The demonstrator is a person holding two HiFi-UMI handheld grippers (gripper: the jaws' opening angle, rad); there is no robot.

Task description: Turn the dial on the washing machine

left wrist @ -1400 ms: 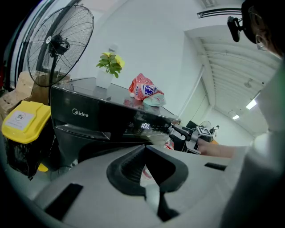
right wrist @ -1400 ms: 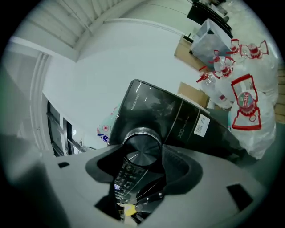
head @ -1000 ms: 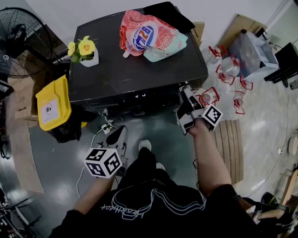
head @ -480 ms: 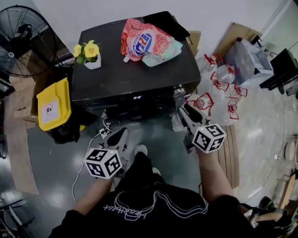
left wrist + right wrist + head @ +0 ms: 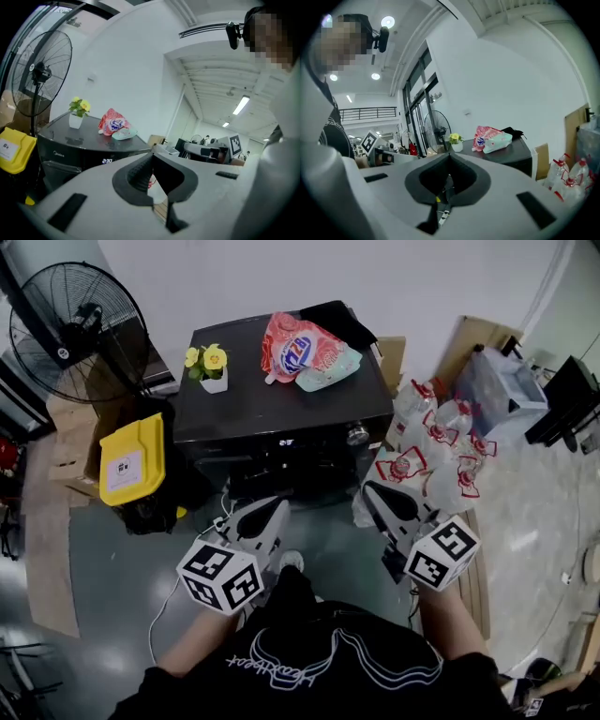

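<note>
The washer [image 5: 272,409] is stood against the wall with its dark lid facing up, so the lid is used as a shelf and the control strip along the front edge is left within reach. A fan [image 5: 70,334] is parked at its left, well clear of the front. A heap of bottles [image 5: 436,451] is piled on the floor at its right, just beside the corner where the controls end, so any approach from that side is judged to be cramped. A yellow bin [image 5: 131,460] is set at the left front corner, below lid level.

The left tool [image 5: 283,504] is held in front of the washer, apart from it. Its jaws are seen pressed together with nothing between them, so it is judged to be kept idle. The right tool [image 5: 368,488] is held on the dial's side, also apart from the washer. Its jaws have just been closing, are now brought fully together, and nothing is gripped.

A pouch [image 5: 305,351] is laid flat near the back of the lid, and a flowerpot [image 5: 214,371] is stood upright at the back left, both away from the controls.

The dial [image 5: 356,435] is found at the right end of the front strip and is touched by neither tool.
</note>
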